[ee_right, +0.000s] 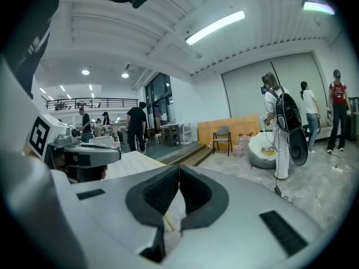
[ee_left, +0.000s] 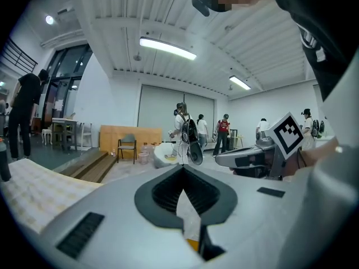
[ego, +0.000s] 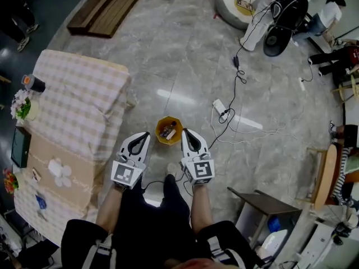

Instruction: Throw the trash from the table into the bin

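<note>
A pale marbled floor (ego: 185, 55) is seen across most of the head view, with people standing and sitting at its far right edge. At the left, a long desk (ego: 78, 94) is covered by a pink checked cloth. Dark wooden planks (ego: 109, 7) are laid on the floor well beyond it. The left gripper (ego: 147, 134) and the right gripper (ego: 184, 132) are held side by side in front of the person, pointing away, each with its marker cube turned up towards the camera. The left gripper's jaws are seen pressed together at the tips in its own view, and nothing is held between them; only floor and a sliver of yellow are visible through the gap behind the pads. The right gripper's jaws are likewise closed tip to tip, with nothing caught in them. A small orange bin (ego: 160, 137) is set on the floor near the desk's right side, and in the head view it is framed between the two grippers' tips. Trash (ego: 168, 132) is seen lying inside it. A white power strip (ego: 219, 105) with trailing cables is laid on the floor to the bin's right. On the desk's far left edge a dark cup (ego: 33, 83) and a bunch of flowers (ego: 21, 108) are placed, well apart from the bin.
</note>
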The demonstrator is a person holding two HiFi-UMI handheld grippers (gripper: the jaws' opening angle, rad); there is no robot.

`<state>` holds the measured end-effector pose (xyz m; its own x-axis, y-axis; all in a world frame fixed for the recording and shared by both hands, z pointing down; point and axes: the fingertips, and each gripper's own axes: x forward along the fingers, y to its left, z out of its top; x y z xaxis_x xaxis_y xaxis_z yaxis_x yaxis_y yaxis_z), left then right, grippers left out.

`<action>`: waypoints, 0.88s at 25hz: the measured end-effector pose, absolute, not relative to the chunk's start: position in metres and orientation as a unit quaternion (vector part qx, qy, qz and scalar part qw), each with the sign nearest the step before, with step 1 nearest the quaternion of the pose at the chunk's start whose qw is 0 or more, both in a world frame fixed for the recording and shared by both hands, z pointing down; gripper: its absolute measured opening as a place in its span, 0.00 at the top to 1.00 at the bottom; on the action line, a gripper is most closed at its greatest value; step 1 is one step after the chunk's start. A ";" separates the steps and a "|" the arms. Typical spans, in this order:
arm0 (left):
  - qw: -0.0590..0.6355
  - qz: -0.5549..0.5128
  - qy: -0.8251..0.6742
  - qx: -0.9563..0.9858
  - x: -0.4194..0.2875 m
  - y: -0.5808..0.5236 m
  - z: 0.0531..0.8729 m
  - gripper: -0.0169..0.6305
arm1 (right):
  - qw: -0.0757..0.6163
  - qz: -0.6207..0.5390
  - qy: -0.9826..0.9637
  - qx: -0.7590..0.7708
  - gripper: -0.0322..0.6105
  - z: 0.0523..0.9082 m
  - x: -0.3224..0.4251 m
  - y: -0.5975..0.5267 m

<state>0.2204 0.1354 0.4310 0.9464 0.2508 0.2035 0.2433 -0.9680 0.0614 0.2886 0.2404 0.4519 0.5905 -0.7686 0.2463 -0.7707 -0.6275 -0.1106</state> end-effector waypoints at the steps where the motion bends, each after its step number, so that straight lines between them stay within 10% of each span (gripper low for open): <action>1: 0.018 0.105 0.127 0.986 0.221 0.136 0.430 0.97 | 0.005 0.136 -0.432 0.892 0.94 0.449 0.288 0.240; 22: 0.028 0.071 0.081 0.994 0.217 0.138 0.408 0.97 | 0.042 0.112 -0.506 0.854 0.94 0.427 0.274 0.213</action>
